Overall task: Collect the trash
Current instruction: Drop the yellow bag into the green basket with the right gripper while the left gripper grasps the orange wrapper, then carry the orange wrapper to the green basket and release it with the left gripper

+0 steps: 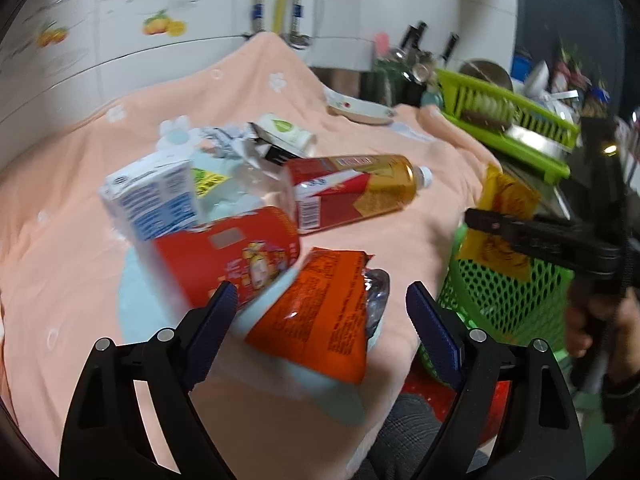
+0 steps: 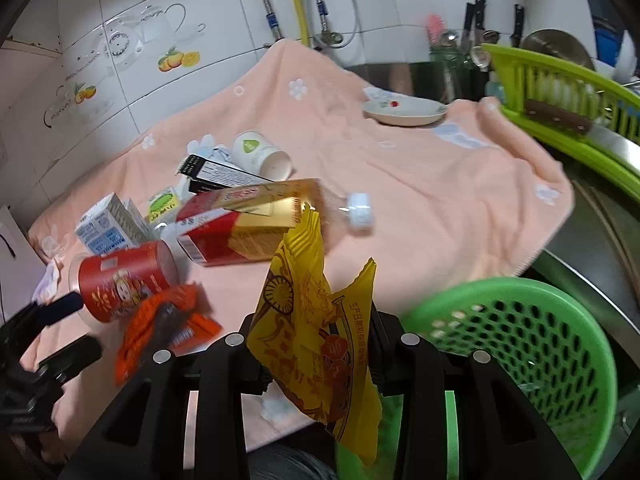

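A: What is the right hand-held gripper [image 2: 316,364] doing?

B: It is clamping a yellow wrapper [image 2: 316,320] between its 2 fingers, jaws closed tight on the foil. The wrapper is hanging just beside the rim of the green mesh basket [image 2: 520,344], at the edge of the table. From the left wrist view the same wrapper [image 1: 506,216] is showing above the basket [image 1: 504,300], pinched in the black fingers.

A: And the left hand-held gripper [image 1: 320,312]?

B: Its jaws are standing wide apart, holding nothing. The blue pads [image 1: 430,332] are sitting on either side of an orange wrapper [image 1: 320,320] lying on the peach towel [image 1: 60,260] that is covering the table.

A: What trash is lying there?

B: A red cylindrical can [image 1: 228,256] is lying on its side just beside the orange wrapper, touching the left finger in the picture. Behind it, a blue-and-white carton [image 1: 150,200] is resting tilted against the can. A red-and-gold bottle [image 1: 352,190] with a white cap is lying on its side further back, and a white paper cup [image 2: 262,156] is tipped over near a black box [image 2: 220,174].

A: Anything else?

B: A small plate [image 2: 404,112] is sitting well apart from the pile, near a green dish rack [image 2: 560,92].
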Tool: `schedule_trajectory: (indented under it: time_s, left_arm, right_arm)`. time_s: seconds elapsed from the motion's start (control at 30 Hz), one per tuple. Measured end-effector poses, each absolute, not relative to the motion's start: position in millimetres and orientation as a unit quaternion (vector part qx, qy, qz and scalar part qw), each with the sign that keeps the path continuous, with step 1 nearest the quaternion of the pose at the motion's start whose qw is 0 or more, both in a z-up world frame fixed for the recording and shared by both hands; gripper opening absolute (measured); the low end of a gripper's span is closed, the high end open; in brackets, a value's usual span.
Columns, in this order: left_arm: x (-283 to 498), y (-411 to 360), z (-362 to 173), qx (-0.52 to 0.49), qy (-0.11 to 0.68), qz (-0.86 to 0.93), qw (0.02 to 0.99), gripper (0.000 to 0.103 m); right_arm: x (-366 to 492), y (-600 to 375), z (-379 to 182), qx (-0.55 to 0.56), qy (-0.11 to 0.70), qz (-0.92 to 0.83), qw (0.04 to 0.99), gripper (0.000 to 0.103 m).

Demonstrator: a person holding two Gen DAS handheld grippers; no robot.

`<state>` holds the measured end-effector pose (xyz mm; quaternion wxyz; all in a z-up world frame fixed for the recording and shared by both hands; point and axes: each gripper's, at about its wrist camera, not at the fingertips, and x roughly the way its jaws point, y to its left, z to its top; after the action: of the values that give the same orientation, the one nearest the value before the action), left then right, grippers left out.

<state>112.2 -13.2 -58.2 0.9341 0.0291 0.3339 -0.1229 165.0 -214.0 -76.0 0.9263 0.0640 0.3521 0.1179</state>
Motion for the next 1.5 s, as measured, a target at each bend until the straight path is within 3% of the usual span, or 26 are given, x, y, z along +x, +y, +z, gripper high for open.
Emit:
schedule_trajectory:
  time_s: [0.37, 0.63, 0.9, 1.1, 1.33, 1.5]
  left_arm:
    - [136, -31, -83, 0.102, 0.355, -0.121, 0.921, 0.085]
    - [141, -37, -87, 0.127, 0.353, -0.115, 0.92, 0.085]
    - [140, -42, -88, 0.137, 0.353, -0.135, 0.915, 0.084]
    - [136, -42, -85, 0.136, 0.355, -0.148, 0.913, 0.067]
    - [139, -45, -93, 0.156, 0.362, -0.138, 0.909, 0.066]
    - [143, -40, -93, 0.149, 0.364, -0.124, 0.911, 0.047]
  right_arm:
    - [127, -264, -97, 0.063, 0.37, 0.062, 0.925, 0.038]
    - [113, -287, -113, 0.071, 0.383, 0.034, 0.92, 0.068]
    - [100, -294, -111, 0.071, 0.375, 0.025, 0.924, 0.075]
    - [95, -298, -114, 0.077, 0.376, 0.023, 0.923, 0.075]
    - [91, -294, -112, 0.082, 0.373, 0.031, 0.924, 0.075]
    - [89, -293, -111, 0.084, 0.369, 0.034, 0.925, 0.075]
